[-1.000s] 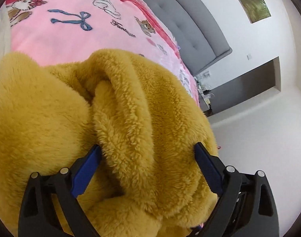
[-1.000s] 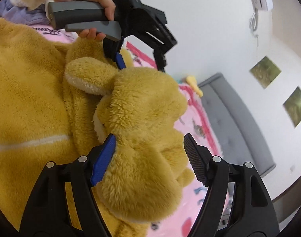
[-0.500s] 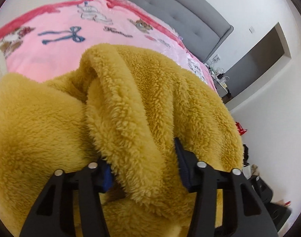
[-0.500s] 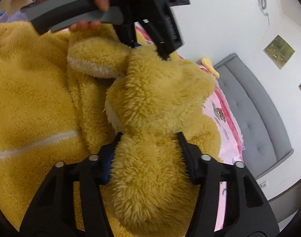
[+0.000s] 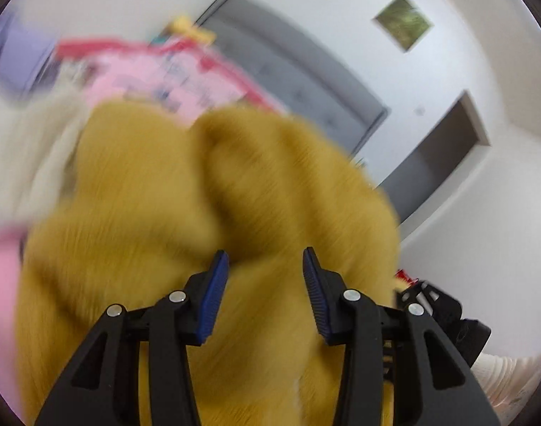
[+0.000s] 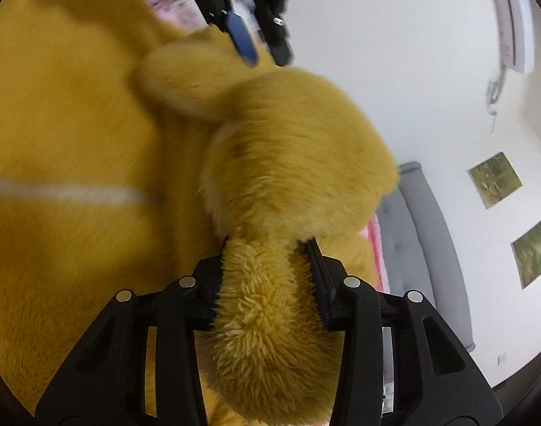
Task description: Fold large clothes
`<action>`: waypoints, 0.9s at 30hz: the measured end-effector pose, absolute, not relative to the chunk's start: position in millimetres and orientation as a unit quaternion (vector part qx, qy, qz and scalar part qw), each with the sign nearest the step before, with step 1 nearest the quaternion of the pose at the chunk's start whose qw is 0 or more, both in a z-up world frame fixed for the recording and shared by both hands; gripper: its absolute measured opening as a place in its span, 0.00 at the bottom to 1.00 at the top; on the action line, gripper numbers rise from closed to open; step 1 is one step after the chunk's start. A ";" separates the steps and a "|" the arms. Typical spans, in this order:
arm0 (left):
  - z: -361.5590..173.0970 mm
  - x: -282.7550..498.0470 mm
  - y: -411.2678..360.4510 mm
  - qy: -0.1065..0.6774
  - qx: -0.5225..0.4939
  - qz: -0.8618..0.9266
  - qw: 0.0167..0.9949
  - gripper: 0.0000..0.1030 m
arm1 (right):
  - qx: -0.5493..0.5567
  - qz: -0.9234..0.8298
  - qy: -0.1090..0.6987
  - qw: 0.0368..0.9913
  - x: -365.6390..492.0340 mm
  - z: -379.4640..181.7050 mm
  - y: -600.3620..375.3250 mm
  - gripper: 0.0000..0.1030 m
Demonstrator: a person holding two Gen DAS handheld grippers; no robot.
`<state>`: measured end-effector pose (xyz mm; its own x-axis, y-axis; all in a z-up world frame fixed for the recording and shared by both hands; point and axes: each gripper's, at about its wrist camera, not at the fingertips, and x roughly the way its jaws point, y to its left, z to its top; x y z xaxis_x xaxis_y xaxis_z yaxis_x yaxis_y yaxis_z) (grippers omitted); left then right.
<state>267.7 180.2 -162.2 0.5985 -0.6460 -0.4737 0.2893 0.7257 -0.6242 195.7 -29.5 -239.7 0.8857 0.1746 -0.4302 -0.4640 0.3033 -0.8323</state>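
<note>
Fleece garment (image 6: pixel 75 135) lies on the bed (image 5: pixel 171 81), headboard (image 5: pixel 305 81) behind it

My left gripper (image 5: pixel 266 266) now has let go of the yellow fleece garment (image 5: pixel 156 248); its jaws stand apart again after pinching it.

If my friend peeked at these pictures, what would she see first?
First, the huge fuzzy yellow fleece garment, which fills most of both views. In the right wrist view the right gripper squeezes a thick bunch of it, and the left gripper hangs over the top edge. Behind, a pink blanket lies in front of a gray headboard.
</note>
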 end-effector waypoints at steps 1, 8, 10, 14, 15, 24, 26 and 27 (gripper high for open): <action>-173.3 268.6 181.5 0.371 -0.259 -0.269 0.850 0.42 | -0.552 0.196 0.135 0.799 197.4 -243.4 -30.6 0.38; -164.5 291.3 170.8 0.393 -0.235 -0.284 0.842 0.95 | -0.478 0.210 0.130 0.843 199.6 -220.4 -29.9 0.55; -148.0 296.6 162.6 0.384 -0.219 -0.304 0.844 0.95 | -0.467 0.210 0.111 0.852 196.4 -207.3 -28.8 0.57; -129.9 322.6 154.3 0.393 -0.220 -0.301 0.840 0.95 | -0.475 0.200 0.101 0.851 197.4 -194.8 -20.2 0.58; -130.1 328.2 155.3 0.399 -0.239 -0.296 0.834 0.95 | -0.473 0.201 0.102 0.852 198.0 -195.3 -16.8 0.58; -139.4 368.9 162.5 0.406 -0.338 -0.287 0.799 0.49 | -0.463 0.193 0.115 0.857 195.7 -188.9 -5.6 0.57; -148.3 378.8 167.1 0.412 -0.391 -0.274 0.776 0.39 | -0.463 0.190 0.119 0.857 196.6 -190.8 -5.3 0.57; -154.4 381.3 165.7 0.426 -0.405 -0.262 0.766 0.36 | -0.463 0.189 0.122 0.858 197.4 -196.0 -8.4 0.57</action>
<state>381.3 165.7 -154.4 0.5000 -0.7461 -0.4396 0.0570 0.5349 -0.8430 197.4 -8.4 -196.0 0.8992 0.2111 -0.3833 -0.4363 0.5006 -0.7477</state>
